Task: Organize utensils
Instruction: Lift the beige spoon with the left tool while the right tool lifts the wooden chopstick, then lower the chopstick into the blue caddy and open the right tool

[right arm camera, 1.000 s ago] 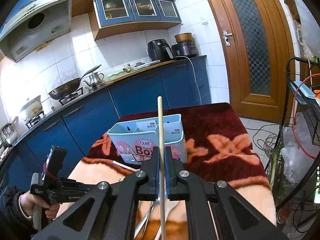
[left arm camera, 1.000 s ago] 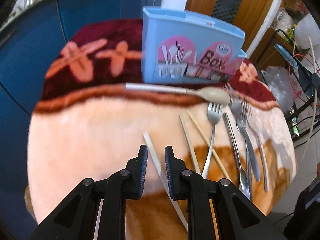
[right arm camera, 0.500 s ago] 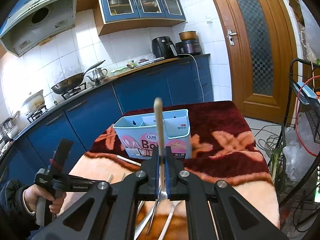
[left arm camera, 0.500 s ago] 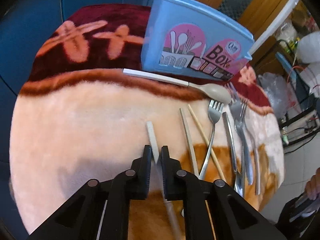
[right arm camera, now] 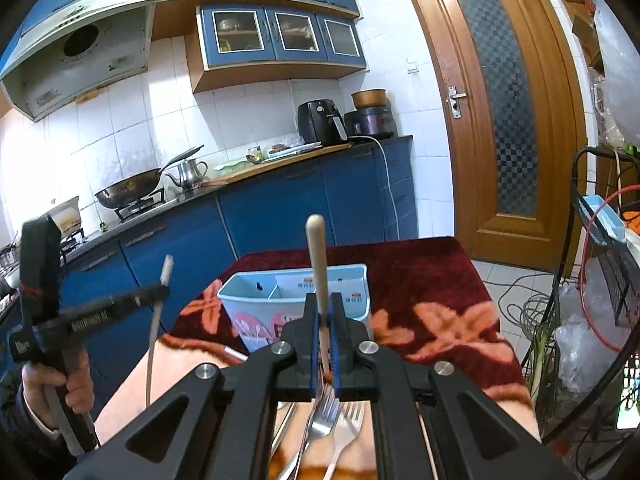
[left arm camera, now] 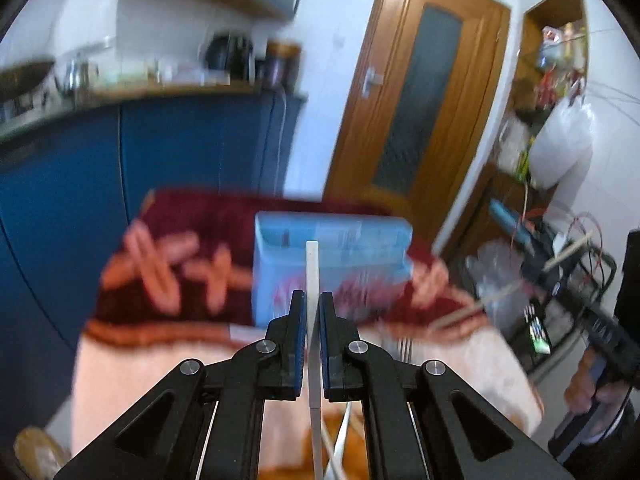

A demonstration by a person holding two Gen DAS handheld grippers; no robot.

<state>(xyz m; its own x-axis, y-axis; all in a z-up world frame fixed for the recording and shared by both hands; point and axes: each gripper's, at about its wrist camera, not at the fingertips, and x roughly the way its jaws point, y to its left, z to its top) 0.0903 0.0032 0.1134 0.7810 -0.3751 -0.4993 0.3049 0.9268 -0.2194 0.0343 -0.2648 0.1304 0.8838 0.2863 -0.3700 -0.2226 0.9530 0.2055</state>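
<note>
In my left gripper point(left arm camera: 313, 312) the jaws have just been closing and now clamp a pale chopstick point(left arm camera: 312, 268), upright so its end can drop into a slot. My right gripper point(right arm camera: 325, 320) is pressed together on a wooden chopstick point(right arm camera: 316, 256), also upright. Forks point(right arm camera: 332, 412) lie at 6 o'clock under it on the blanket point(right arm camera: 436, 320). Further, at 12 o'clock, the blue utensil box point(right arm camera: 256, 294) waits with open compartments
</note>
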